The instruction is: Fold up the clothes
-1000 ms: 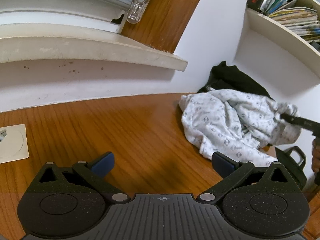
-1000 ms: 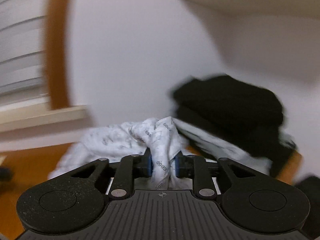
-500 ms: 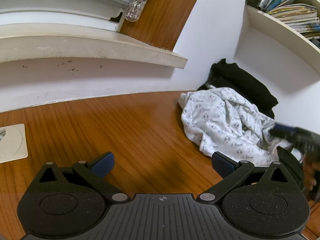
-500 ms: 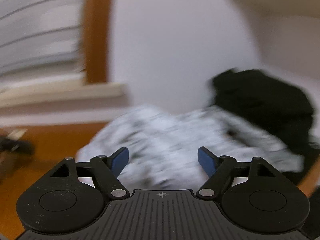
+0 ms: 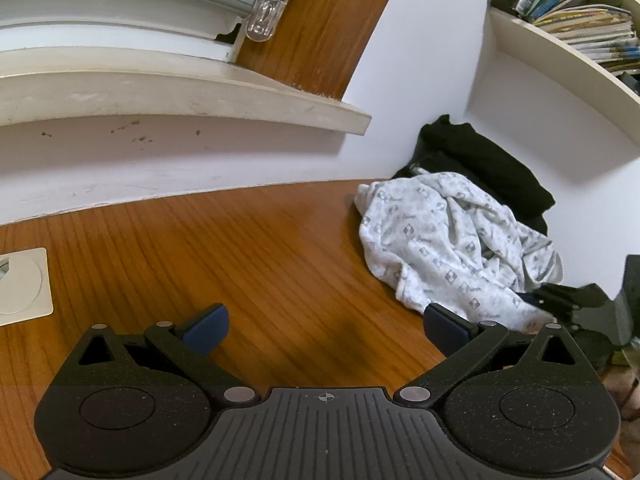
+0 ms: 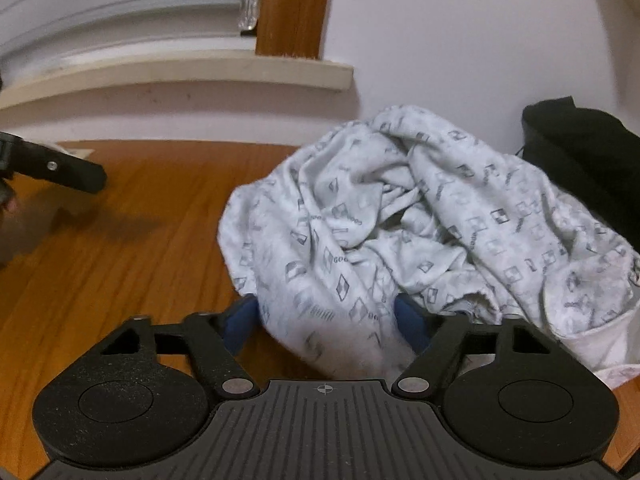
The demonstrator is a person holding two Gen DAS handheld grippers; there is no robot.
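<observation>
The folding has hardly begun, judging by how things lie. The patterned shirt sits in a crumpled heap on the wooden bench, bunched and creased with no flat panel or straight edge showing. Just behind the shirt, against the white wall, lies a dark garment, also unfolded as far as can be seen; the two touch or overlap at the shirt's far side.

The right tongs stand apart, their blue pads on either side of the shirt's near edge. Cloth lies between them and spills toward the camera, but the pads are not pressed onto it, so nothing is clamped. The left tongs are also apart and empty, hovering over bare wood well to the left of the shirt, with only the right-hand pad close to the shirt's near hem.

Beside the shirt the bench is bare, which gives room for spreading it out. Above and behind the shirt a shelf of books juts from the wall, and a window sill runs off to the shirt's left.

What is left is nearly everything: take hold of the shirt, draw it out flat on the open wood, square the sleeves and hem, make the folds, then likely do the same with the dark garment.
</observation>
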